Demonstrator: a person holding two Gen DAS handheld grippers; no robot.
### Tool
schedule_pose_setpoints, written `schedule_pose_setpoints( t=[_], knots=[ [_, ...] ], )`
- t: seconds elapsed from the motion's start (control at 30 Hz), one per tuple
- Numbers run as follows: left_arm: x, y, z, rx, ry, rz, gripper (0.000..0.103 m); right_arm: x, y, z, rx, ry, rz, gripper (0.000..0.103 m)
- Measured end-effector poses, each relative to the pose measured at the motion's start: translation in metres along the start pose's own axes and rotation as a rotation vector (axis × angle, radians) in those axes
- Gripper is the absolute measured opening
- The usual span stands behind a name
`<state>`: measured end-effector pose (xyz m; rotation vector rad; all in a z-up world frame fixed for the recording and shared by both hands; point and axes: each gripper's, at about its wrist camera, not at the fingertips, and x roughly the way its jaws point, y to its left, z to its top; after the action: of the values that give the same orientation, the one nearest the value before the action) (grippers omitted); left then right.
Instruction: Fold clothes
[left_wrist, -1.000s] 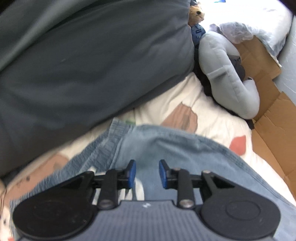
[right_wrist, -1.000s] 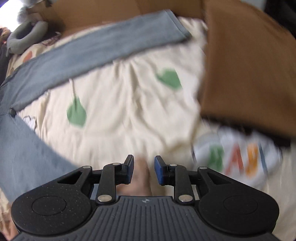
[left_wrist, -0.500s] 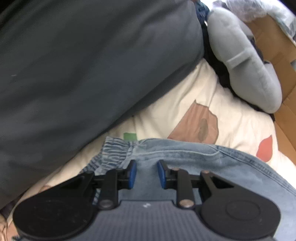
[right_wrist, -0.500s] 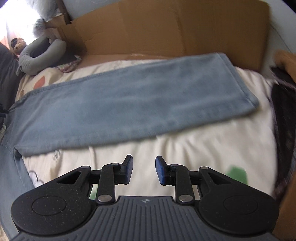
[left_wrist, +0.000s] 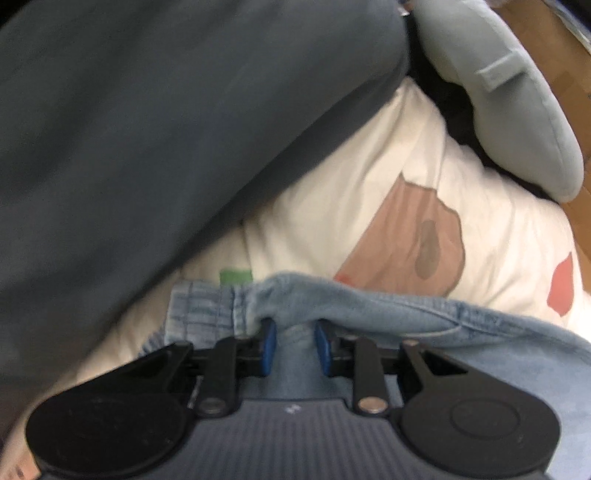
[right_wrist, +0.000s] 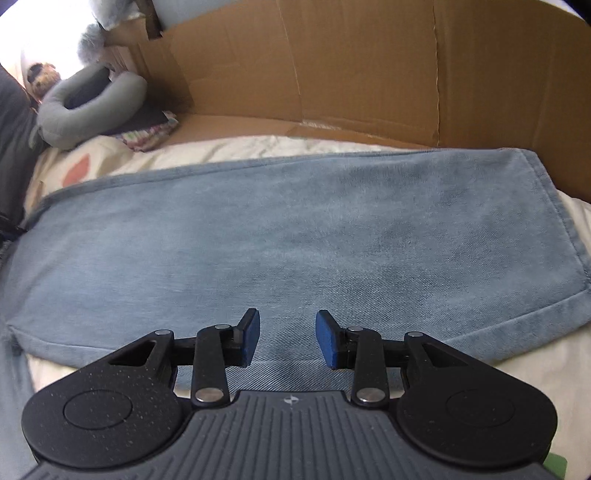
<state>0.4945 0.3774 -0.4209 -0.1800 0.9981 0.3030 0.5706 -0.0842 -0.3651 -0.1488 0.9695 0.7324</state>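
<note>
Left wrist view shows, above and left of the fingers, a big dark grey cushion (left_wrist: 166, 129) that fills most of the picture, and far up on the right a light grey neck pillow (left_wrist: 517, 103) with brown cardboard (left_wrist: 554, 55) behind it. Between them and the fingers lies a cream bedsheet (left_wrist: 351, 203) with coloured patches. Right wrist view has a tall cardboard wall (right_wrist: 369, 66) well beyond the fingers, the same neck pillow (right_wrist: 74, 110) far up on the left with a small plush toy (right_wrist: 40, 77) beside it, and the cream sheet (right_wrist: 546, 350) to the right. The light blue jeans (left_wrist: 406, 306) lie flat on the sheet: the gathered elastic waistband is right at the tips of the left gripper (left_wrist: 291, 341), and one leg (right_wrist: 295, 229) is spread wide and smooth just ahead of the right gripper (right_wrist: 288, 336), its hem to the right. The left fingers stand narrowly apart with a raised fold of the waistband between and over their tips; whether the blue pads press on it I cannot tell. The right jaws have just been opening and now stand moderately apart above the near edge of the leg, with nothing gripped between them
</note>
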Motion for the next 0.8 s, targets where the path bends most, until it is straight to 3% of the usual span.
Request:
schedule_pose_setpoints(
  t=[0.07, 0.17, 0.37, 0.6, 0.8],
  knots=[
    [0.004, 0.002, 0.003, -0.002, -0.005, 0.020, 0.021, 0.009, -0.001, -0.001, 0.018, 0.020, -0.018, 0.040],
    [0.005, 0.005, 0.006, -0.052, 0.014, 0.010, 0.020, 0.012, 0.001, -0.002, -0.006, 0.022, -0.033, 0.040],
    [-0.033, 0.004, 0.005, -0.079, -0.010, -0.029, 0.019, 0.012, 0.001, -0.002, -0.003, 0.019, -0.043, 0.040],
    [-0.074, -0.009, -0.003, -0.062, -0.012, -0.116, 0.027, 0.006, -0.002, -0.003, 0.018, 0.016, -0.038, 0.041],
    [-0.074, -0.026, -0.025, -0.070, 0.055, -0.098, 0.032, 0.004, -0.005, -0.005, 0.018, 0.023, -0.051, 0.041]
  ],
)
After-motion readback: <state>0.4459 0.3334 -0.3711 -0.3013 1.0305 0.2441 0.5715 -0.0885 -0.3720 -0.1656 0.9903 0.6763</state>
